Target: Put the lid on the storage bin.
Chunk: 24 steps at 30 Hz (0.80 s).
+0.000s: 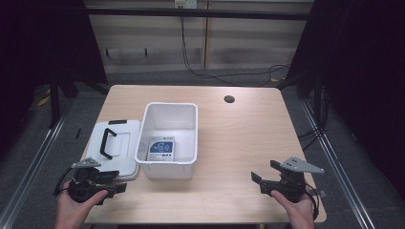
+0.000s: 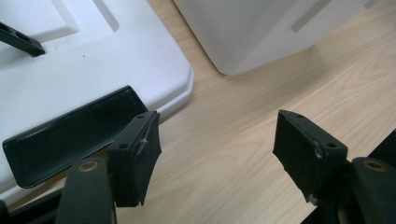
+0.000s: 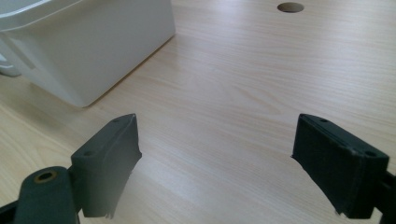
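A white plastic bin (image 1: 184, 119) stands open at the table's middle left, with a blue and white packet (image 1: 161, 149) lying on its floor. Its white lid (image 1: 125, 138) with a black handle (image 1: 108, 142) lies flat to the bin's left. My left gripper (image 1: 116, 182) hovers at the lid's near corner, open, nothing between its jaws. In the left gripper view the lid's edge (image 2: 154, 60), its black clip (image 2: 70, 133) and the bin's corner (image 2: 247, 37) lie just ahead of the left gripper (image 2: 217, 156). My right gripper (image 1: 263, 174) is open over bare wood at the near right.
A round cable hole (image 1: 229, 99) is in the tabletop at the far right. In the right gripper view the bin's wall (image 3: 93, 46) stands to the left beyond my right gripper (image 3: 217, 163), and the hole (image 3: 290, 7) lies far ahead. Dark curtains flank the table.
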Each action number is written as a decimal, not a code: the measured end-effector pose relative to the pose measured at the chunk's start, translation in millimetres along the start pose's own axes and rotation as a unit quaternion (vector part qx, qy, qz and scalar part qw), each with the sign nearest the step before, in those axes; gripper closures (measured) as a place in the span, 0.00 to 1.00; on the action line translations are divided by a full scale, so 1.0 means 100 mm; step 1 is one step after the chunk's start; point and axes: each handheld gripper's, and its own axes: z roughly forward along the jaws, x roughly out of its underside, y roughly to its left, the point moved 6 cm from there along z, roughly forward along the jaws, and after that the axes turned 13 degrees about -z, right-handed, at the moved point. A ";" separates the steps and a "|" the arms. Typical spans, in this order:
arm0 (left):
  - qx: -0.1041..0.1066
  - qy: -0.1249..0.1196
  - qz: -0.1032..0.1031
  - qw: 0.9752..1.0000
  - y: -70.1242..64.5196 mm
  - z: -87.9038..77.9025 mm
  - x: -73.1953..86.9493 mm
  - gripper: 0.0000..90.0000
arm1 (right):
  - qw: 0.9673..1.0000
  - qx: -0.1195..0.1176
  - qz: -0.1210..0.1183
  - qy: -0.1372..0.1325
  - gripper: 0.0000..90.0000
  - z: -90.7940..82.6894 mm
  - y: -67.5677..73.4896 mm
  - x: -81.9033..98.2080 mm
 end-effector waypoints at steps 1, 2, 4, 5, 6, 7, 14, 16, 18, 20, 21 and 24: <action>0.000 0.000 0.000 1.000 0.00 0.00 0.00 0.35 | 1.000 0.000 0.000 0.000 0.16 0.00 0.00 0.00; 0.002 0.001 0.000 1.000 0.00 0.00 0.00 0.35 | 1.000 0.000 0.001 -0.006 0.15 -0.02 0.00 0.00; -0.002 -0.001 0.000 1.000 0.01 -0.01 -0.01 0.35 | 1.000 0.000 0.002 -0.003 0.17 -0.02 0.00 0.02; -0.002 -0.001 0.000 1.000 0.01 -0.01 -0.01 0.35 | 1.000 0.000 0.002 -0.003 0.17 -0.02 0.00 0.02; -0.001 -0.004 -0.002 1.000 0.01 -0.01 -0.01 0.35 | 1.000 -0.001 0.003 -0.005 0.17 -0.03 0.00 0.02; 0.002 -0.004 -0.004 1.000 0.00 -0.01 -0.01 0.35 | 1.000 -0.006 0.005 -0.008 0.20 -0.03 0.01 0.02; -0.001 -0.010 -0.015 1.000 0.00 -0.10 -0.11 0.35 | 1.000 -0.017 -0.008 -0.006 0.25 -0.04 0.06 0.01; 0.006 -0.018 -0.042 0.999 0.03 -0.15 -0.16 0.35 | 1.000 -0.016 -0.007 -0.003 0.23 -0.03 0.06 0.01; 0.005 -0.024 -0.052 0.998 0.04 -0.20 -0.21 0.39 | 1.000 -0.019 -0.006 -0.001 0.23 -0.04 0.07 0.02; 0.000 -0.027 -0.054 0.998 0.04 -0.21 -0.24 0.40 | 1.000 -0.021 -0.007 -0.002 0.23 -0.04 0.08 0.02; 0.005 -0.023 -0.057 0.998 0.04 -0.22 -0.26 0.40 | 1.000 -0.021 -0.007 -0.002 0.23 -0.04 0.08 0.02; -0.006 -0.015 -0.047 0.999 0.05 -0.24 -0.34 0.46 | 0.999 -0.036 -0.007 -0.005 0.25 -0.04 0.10 0.00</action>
